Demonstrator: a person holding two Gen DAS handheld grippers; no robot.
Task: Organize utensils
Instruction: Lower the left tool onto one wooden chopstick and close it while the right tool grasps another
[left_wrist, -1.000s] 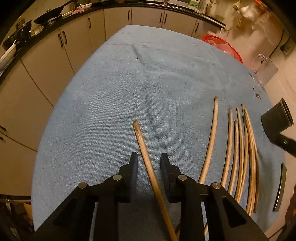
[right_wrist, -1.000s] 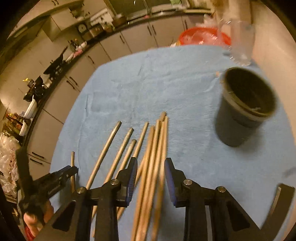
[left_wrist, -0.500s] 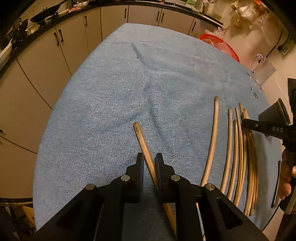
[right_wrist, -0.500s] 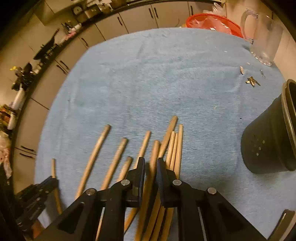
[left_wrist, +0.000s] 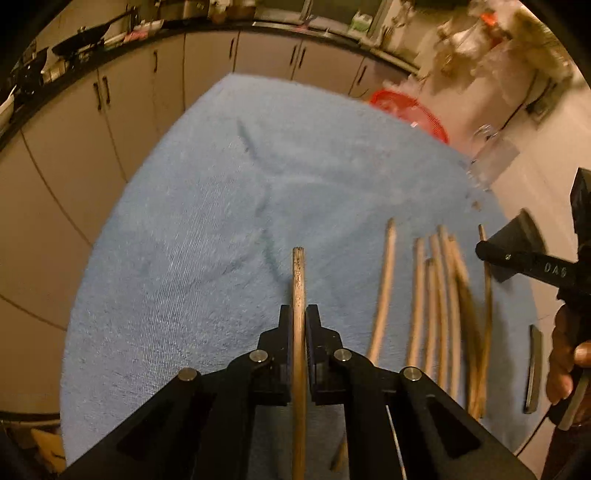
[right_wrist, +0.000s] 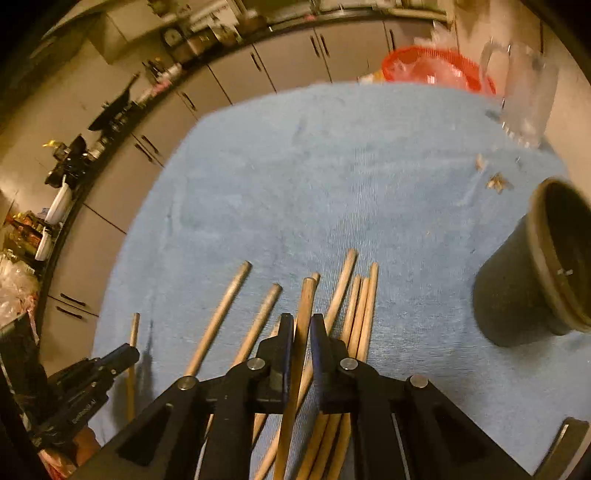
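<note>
Progress: early. Both grippers have just been closing, each now clamped on one wooden chopstick; nothing is in the holder yet as far as the views show.

Left gripper (left_wrist: 299, 321): jaws pinched tight on a single chopstick (left_wrist: 298, 280), which runs straight out between the fingers, tip pointing away over the blue towel (left_wrist: 184, 240). It sits well left of the main group. Can't tell whether it is lifted clear of the cloth.

Right gripper (right_wrist: 299, 328): jaws shut on one stick (right_wrist: 306, 302) from the middle of the loose chopstick pile (right_wrist: 354, 302). Its tip looks slightly above the neighbours, but motion blur makes that a guess.

Left to do, judging from the layout:
- roughly seven or eight more sticks lie side by side on the towel, near edge, tips pointing far; several on the right overlap
- black utensil cup (right_wrist: 532, 273) stands to the right of the pile, tilted in the fisheye, mouth open; the visible part of the inside looks empty
- so: carry the two gripped sticks to the cup, then repeat for the rest

Other items: clear glass mug (right_wrist: 524, 88) at the far right corner of the towel, red basket (right_wrist: 436, 70) behind it, small debris bits (right_wrist: 496, 181) on the cloth near the mug.

Writing: the right gripper's arm, seen from the left wrist view, carries pale stamped letters reading about "DAS" (left_wrist: 552, 268). The left gripper's arm in the right wrist view has a printed line (right_wrist: 83, 411), too small and blurred to read. No other labels legible.
</note>
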